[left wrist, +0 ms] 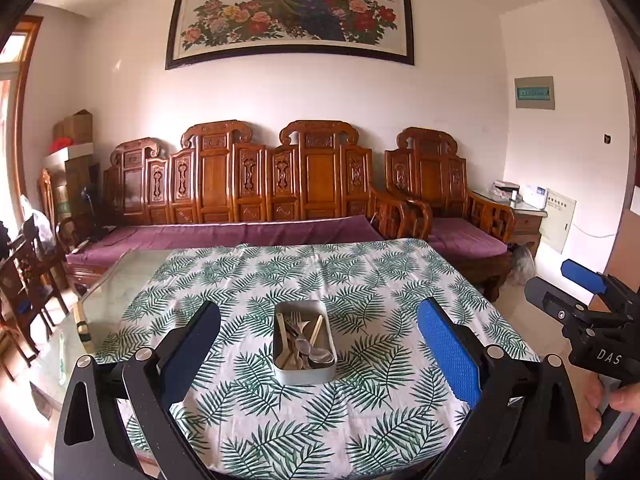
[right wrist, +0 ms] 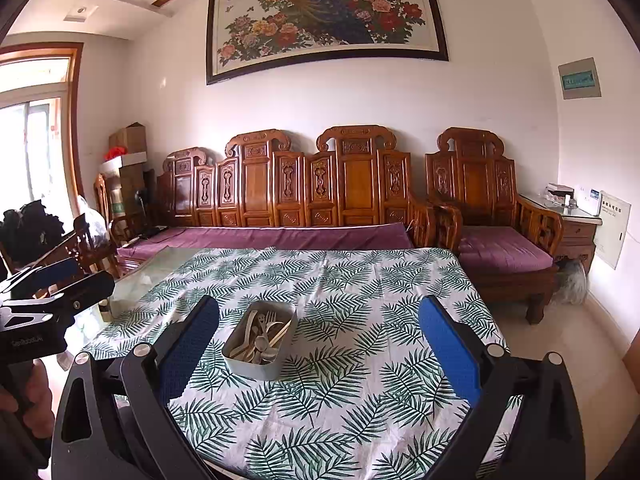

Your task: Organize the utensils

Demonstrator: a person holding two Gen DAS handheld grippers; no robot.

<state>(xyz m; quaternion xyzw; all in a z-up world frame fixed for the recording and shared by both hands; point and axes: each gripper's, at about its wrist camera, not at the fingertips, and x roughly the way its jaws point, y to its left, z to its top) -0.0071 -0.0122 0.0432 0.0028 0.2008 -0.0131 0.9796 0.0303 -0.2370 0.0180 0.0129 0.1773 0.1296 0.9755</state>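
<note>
The left gripper (left wrist: 318, 344) is held above the near part of the table, and its two fingers are spread wide, with nothing between them. The left finger (left wrist: 188, 354) has a dark blue pad and the right finger (left wrist: 450, 354) has a bright blue pad; neither one touches any object. Between them, farther away, the metal tin (left wrist: 305, 374) stands on the leaf-print tablecloth (left wrist: 360, 280), near the middle of the table. It is a rectangular tin with round corners and it is open on top. Inside lies a mixed pile of utensils (left wrist: 304, 340): metal forks, metal spoons with shiny bowls, and some pale pieces that look like wood or bamboo. They lie crossed over each other, not in order.

At the right edge of the left wrist view, the right gripper (right wrist: 318, 344) is held beside the table by a hand (left wrist: 612, 404). In its own view its fingers are also spread wide and hold nothing. There the tin appears a little to the left of centre, turned at an angle. The tablecloth covers most of the glass tabletop (left wrist: 116, 300), which is bare on the left side.
</note>
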